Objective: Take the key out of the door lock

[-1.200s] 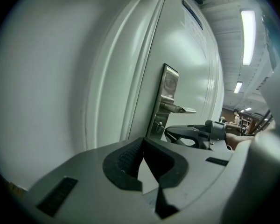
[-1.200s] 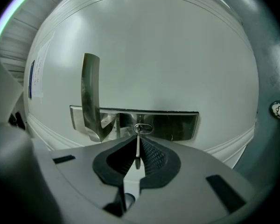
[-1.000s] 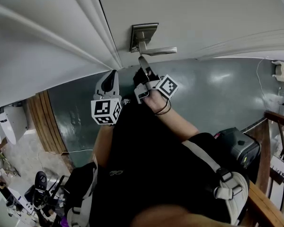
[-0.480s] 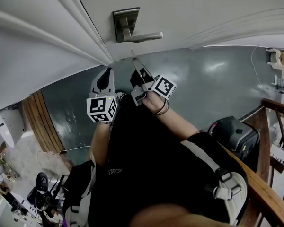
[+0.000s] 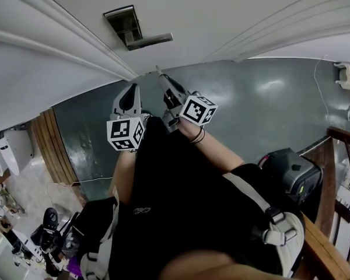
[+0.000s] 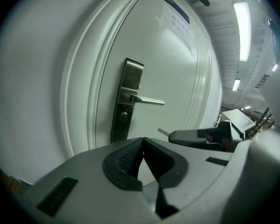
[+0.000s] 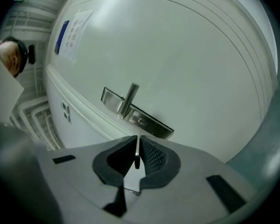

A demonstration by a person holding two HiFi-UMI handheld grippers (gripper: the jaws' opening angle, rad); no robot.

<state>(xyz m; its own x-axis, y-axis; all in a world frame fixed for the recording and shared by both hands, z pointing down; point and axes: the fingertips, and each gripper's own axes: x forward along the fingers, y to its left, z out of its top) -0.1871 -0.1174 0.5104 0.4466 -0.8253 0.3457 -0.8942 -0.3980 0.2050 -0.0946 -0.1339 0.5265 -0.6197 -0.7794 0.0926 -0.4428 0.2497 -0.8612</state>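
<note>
Noting tool states first. Right tool (image 7: 136, 139): jaws nearly together, pinching the key (image 6: 163, 132) edge-on between the pads. In the right gripper view the thin blade runs up past the tips. Left tool (image 6: 143, 140): jaws closed tip to tip, nothing between them.

Key position: out of the lock. In the left gripper view its tip pokes from the right tool's nose at 4 o'clock of the keyhole (image 6: 124, 117), with bare white door (image 5: 233, 10) showing between the two. In the right gripper view the keyhole lies at 12 o'clock of the blade tip, and the slot looks empty.

Lock hardware: a brushed metal lock plate (image 5: 120, 20) carries the lever handle (image 5: 150, 39). In the head view the lever reaches from the plate toward 4 o'clock. The plate lies at 11 o'clock of the right tool, and the key blade points roughly that way.

Tool layout, head view: the left tool is just beside the right one, at its 8 o'clock, not touching it. Each shows its marker cube (image 5: 127, 133) toward us. Both are held over the grey-green floor (image 5: 268, 104).

We also see a paper notice (image 6: 177, 23) on the upper door, at 1 o'clock of the plate in the left gripper view. Its print is too small to read.
</note>
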